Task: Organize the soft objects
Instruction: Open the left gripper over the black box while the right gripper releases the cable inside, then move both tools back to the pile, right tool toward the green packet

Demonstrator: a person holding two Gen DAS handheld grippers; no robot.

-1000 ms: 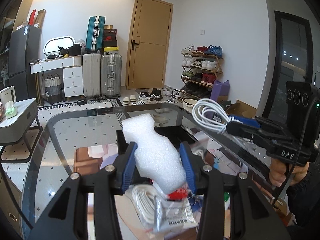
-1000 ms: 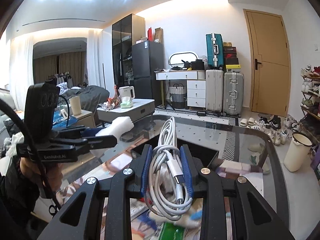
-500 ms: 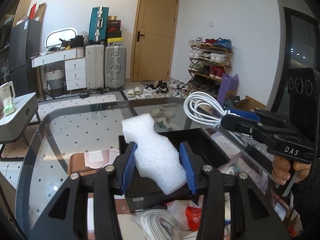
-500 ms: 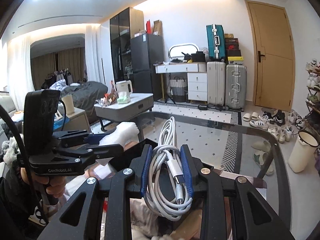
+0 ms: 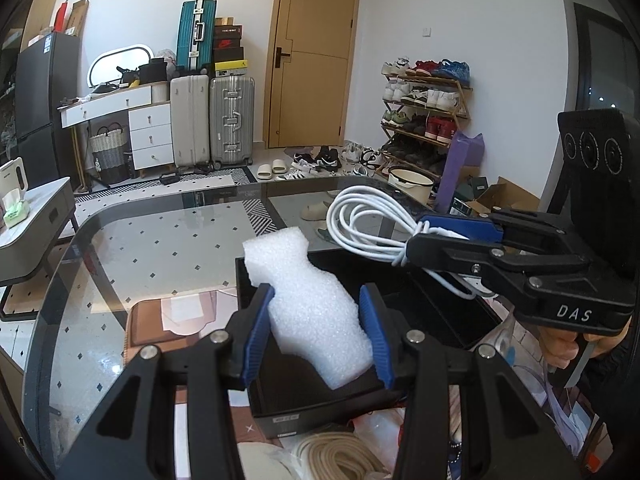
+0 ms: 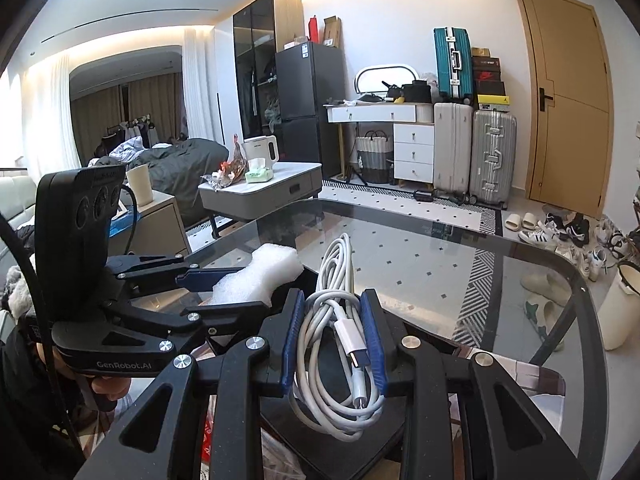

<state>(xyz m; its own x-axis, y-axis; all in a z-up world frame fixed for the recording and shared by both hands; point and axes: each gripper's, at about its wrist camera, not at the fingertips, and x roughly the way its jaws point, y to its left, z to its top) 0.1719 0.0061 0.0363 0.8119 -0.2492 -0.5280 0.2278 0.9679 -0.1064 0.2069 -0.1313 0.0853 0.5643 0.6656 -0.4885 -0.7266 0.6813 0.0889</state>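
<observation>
The left hand-held gripper [image 5: 318,334] pinches a white foam piece [image 5: 308,304] between its blue pads [image 5: 256,334]; the foam's narrow end sticks out forward past the fingertips, its wider body squeezed between them. Just below and ahead of this hand-held gripper sits an open black box [image 5: 320,404] on the glass tabletop [image 5: 160,248], and the foam hangs over the box's inside, apart from its floor as far as the views show. The right hand-held gripper [image 6: 334,334] is pressed together on a coiled white cable [image 6: 332,320], the loops bunched between its pads and a connector plug [image 6: 352,346] lying against the right pad; one loop reaches forward beyond the fingertips, the rest sags beneath them. From the left wrist view this right hand-held gripper [image 5: 424,236] stands to the right of and slightly beyond the left one, its cable [image 5: 368,220] held above the far right part of the box. A person's hand [image 5: 568,348] grips its handle. Nearer than the box, under the left hand-held gripper, lie a beige rope coil [image 5: 336,456] and crumpled plastic packaging [image 5: 376,426]. Through the glass to the left of the box shows a brown box [image 5: 148,324] below the tabletop.
</observation>
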